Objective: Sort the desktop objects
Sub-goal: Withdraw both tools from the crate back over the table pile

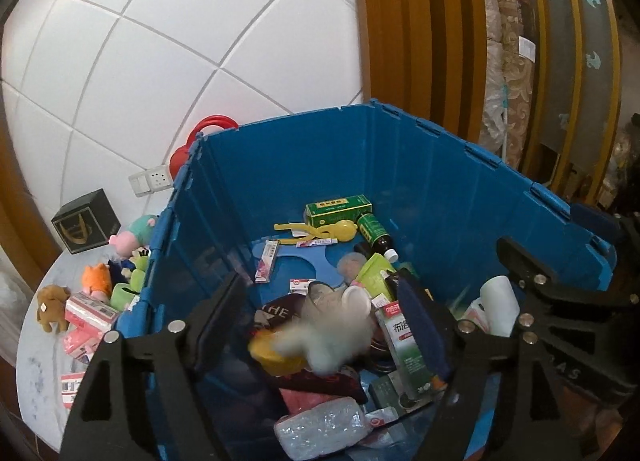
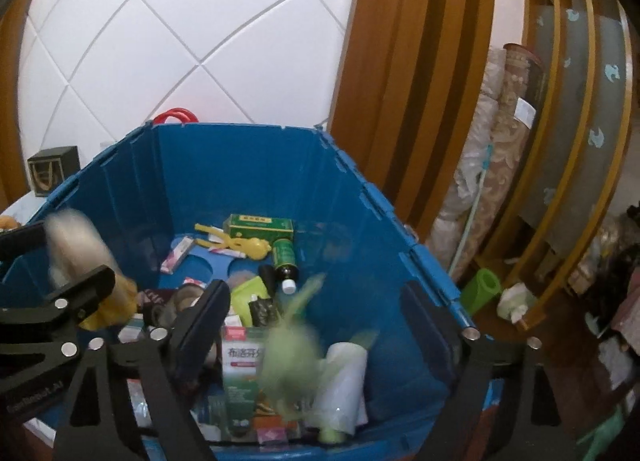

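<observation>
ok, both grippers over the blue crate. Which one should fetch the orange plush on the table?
Left, likely. The orange plush lies on the table beside the crate, on the side of the left gripper; the right gripper is across the crate. Both open.

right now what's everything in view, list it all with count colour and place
crate: one, blue, centre, open
boxes: several, green, white and red, in crate
bottle: one, dark with green label, lying in crate
clip toy: one, yellow, crate floor
white fluffy toy: one, blurred, between left jaws
green toy: one, blurred, between right jaws
plush toys: several, table left of crate
black box: one, by wall
left gripper: black, open
right gripper: black, open
</observation>
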### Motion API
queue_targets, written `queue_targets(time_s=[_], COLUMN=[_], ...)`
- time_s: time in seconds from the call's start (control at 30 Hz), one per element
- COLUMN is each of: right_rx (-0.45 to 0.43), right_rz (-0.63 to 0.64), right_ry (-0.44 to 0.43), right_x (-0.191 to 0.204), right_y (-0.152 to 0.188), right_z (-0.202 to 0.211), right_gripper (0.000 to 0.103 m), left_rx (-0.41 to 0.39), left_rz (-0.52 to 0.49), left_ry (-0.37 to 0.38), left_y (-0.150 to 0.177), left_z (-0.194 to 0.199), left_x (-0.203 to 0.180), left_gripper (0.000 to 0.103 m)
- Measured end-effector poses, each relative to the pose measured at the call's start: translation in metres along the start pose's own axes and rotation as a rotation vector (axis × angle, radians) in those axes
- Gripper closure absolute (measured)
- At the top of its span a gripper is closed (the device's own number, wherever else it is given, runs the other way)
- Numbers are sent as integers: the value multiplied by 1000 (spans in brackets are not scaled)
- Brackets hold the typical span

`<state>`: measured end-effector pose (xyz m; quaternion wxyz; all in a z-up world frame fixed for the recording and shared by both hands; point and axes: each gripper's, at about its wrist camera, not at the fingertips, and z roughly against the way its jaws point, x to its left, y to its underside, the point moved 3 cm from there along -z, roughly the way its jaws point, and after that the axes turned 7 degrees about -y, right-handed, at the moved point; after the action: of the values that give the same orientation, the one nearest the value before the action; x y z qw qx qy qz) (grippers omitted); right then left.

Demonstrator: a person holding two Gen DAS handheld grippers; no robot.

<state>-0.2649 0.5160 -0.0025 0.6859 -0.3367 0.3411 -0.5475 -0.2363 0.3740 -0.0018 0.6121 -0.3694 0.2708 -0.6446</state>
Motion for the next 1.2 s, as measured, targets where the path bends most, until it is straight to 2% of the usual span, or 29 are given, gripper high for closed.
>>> queue_targets(time_s=[0.3, 0.57, 0.73, 1.0, 1.2], right_rx=[-5, 30, 25, -13, -33], right_rz=[0, 20, 22, 26, 51], right_ry=[26, 11, 1, -41, -108], right_x=[-3, 1, 6, 34, 80], right_y=[1, 9, 12, 13, 12], right_z=[16, 34, 50, 79, 91], right_gripper=[0, 0, 0, 0, 0], left_rx=[12, 45, 24, -25, -34], left_rz=[-7, -35, -32, 4, 50], left_ry=[13, 51, 61, 50, 7], left_y=[6, 23, 27, 38, 49], left_z=[8, 26, 43, 72, 79], left_x=[7, 2, 9, 46, 94], left_gripper=[24, 24, 24, 23, 23])
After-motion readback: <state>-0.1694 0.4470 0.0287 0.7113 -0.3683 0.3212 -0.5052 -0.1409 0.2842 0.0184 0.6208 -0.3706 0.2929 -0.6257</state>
